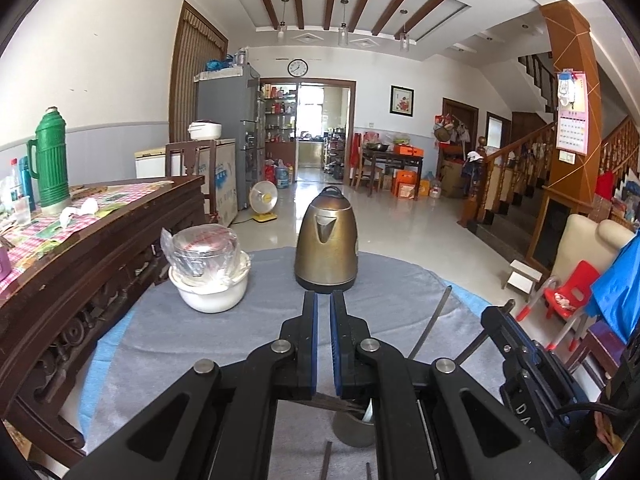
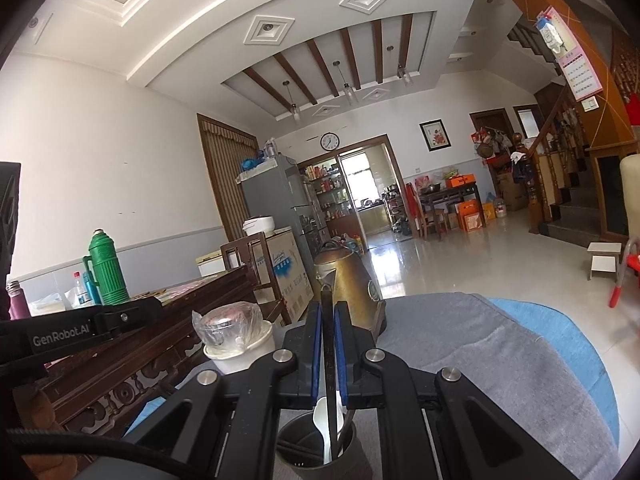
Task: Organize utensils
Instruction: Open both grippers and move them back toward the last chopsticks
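Left wrist view: left gripper fingers closed, empty; the holder cup lies mostly hidden beneath them. Right wrist view: right gripper fingers clamp 1 dark chopstick above the cup; white spoon partly hidden inside.

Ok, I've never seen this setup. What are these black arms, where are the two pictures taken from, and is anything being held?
There is no robot here: a person carries a hand-held gripper in each hand, with a wide-angle camera looking forward along its two fingers. One picture is from the left gripper, whose fingers are shut on nothing. The other is from the right gripper, which pinches a dark chopstick whose lower end reaches into a dark cup that also holds a white spoon. On the grey cloth stand a brass-coloured kettle and a white bowl holding plastic-wrapped glassware.
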A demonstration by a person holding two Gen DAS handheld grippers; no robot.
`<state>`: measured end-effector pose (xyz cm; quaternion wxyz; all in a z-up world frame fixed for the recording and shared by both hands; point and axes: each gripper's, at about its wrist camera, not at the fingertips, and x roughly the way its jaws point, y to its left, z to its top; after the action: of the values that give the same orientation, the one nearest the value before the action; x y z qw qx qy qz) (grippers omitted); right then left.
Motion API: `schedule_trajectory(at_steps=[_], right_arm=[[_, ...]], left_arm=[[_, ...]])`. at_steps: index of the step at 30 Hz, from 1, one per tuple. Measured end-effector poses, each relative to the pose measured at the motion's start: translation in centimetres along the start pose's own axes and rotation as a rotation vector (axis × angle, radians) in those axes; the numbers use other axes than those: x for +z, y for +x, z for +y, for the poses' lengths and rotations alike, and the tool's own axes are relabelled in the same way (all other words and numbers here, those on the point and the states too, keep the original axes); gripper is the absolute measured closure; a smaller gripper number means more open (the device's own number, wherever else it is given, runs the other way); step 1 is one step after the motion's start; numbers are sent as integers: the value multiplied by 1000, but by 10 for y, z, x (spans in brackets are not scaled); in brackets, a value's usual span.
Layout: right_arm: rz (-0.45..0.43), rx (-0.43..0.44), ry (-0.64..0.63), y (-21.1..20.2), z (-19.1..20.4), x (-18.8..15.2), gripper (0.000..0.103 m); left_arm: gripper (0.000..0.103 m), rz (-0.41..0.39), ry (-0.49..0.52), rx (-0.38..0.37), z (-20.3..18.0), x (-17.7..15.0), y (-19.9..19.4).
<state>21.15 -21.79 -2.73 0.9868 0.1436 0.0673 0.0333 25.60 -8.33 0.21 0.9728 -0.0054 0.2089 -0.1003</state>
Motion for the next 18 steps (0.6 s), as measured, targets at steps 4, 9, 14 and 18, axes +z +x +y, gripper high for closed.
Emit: schedule_trajectory(at_steps=[4, 9, 14, 18], right_arm=[[23, 12, 27, -3, -6, 2, 95], [44, 31, 81, -11, -16, 5, 88], [62, 56, 130, -25, -29, 5, 64], [66, 70, 137, -40, -34, 1, 37]], left_arm=[[84, 5, 14, 28, 1, -1, -6], [42, -33, 60, 73, -3, -5, -23], [27, -81, 131, 99, -10, -17, -47], [22, -71, 156, 106, -7, -32, -60]])
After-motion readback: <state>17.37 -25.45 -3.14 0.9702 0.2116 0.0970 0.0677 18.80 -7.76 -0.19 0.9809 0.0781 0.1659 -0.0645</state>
